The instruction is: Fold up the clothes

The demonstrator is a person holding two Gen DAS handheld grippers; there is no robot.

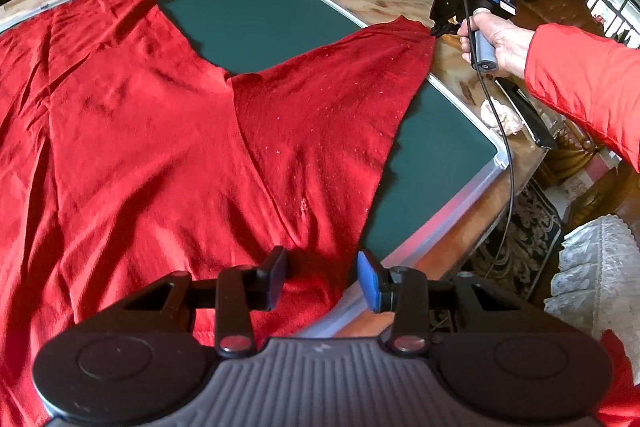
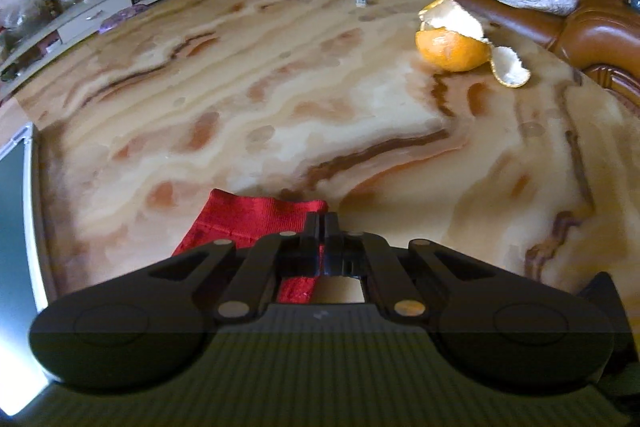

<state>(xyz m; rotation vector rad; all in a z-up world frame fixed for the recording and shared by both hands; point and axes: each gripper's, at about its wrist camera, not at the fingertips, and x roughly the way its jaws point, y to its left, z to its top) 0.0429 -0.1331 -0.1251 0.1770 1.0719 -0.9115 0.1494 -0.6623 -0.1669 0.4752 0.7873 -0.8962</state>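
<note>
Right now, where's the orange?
Right wrist view, upper right: the half-peeled orange sits on the marble table near the brown sofa, far beyond the right gripper.

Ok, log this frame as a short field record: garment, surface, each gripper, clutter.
garment: red garment, spread flat, one sleeve pulled out to the side
surface: green mat on a marble table
left gripper: open, above the garment's near edge, holding nothing
right gripper: shut on the sleeve's cuff, out past the mat over bare marble
clutter: half-peeled orange on the table
</note>
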